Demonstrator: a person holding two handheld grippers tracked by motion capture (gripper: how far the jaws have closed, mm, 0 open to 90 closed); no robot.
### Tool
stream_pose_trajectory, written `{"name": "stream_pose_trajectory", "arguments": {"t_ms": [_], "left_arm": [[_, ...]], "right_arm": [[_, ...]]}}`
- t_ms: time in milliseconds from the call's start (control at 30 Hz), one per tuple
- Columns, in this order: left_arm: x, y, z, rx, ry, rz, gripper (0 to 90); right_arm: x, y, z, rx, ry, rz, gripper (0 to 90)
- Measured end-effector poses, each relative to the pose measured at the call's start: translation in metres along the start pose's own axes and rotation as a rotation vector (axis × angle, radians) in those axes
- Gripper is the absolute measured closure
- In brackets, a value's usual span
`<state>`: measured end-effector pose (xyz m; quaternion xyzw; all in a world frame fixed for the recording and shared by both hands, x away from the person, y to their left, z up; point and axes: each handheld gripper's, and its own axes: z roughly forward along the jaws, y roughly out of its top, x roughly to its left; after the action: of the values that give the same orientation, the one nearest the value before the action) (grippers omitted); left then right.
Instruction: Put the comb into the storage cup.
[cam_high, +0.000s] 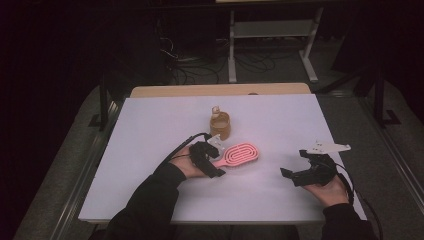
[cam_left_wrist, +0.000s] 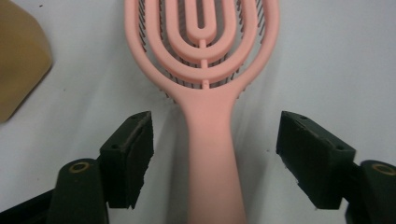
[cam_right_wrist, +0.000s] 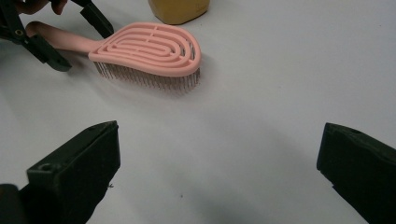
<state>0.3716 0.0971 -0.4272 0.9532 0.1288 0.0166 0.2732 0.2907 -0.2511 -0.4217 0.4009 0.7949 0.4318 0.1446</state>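
Your left gripper (cam_left_wrist: 212, 158) straddles the pink vented plastic hairbrush's (cam_left_wrist: 205, 93) handle mid-table, pads clear, unclenched. Your right gripper (cam_right_wrist: 217, 177) gapes wide, holding nothing.

the pink hairbrush (cam_high: 241, 153) lies flat on the white table (cam_high: 150, 130), a little left of the middle. its head is an oval made of open loops, one ring inside another, with a short bar down the centre. the back of the head faces up, and the thin dark bristles (cam_right_wrist: 144, 79) point down and touch the table surface. the straight, smooth handle (cam_left_wrist: 212, 154) points toward the near left side of the table, and the head points to the far right. the handle end is between two black jaws, with a gap on each side, so it seems not pressed. the colour is even, soft salmon pink.
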Motion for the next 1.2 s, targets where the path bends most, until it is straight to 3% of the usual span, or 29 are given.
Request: {"name": "stream_pose_trajectory", "arguments": {"t_ms": [133, 233, 367, 1200], "left_arm": [[0.001, 0.001, 0.002, 0.012, -0.002, -0.006, 32.7], [0.001, 0.001, 0.004, 0.019, 0.022, -0.007, 35.3], [0.002, 0.001, 0.004, 0.016, 0.015, -0.014, 40.6], [0.0, 0.015, 0.009, 0.084, 0.04, 0.059, 60.9]], "right_arm": [[0.0, 0.0, 0.0, 0.001, 0.001, -0.001, 0.0], [0.0, 0.0, 0.0, 0.001, 0.001, 0.0, 0.0], [0.0, 0.0, 0.0, 0.001, 0.001, 0.0, 0.0], [0.0, 0.0, 0.002, 0.014, 0.0, -0.004, 0.0]]}}
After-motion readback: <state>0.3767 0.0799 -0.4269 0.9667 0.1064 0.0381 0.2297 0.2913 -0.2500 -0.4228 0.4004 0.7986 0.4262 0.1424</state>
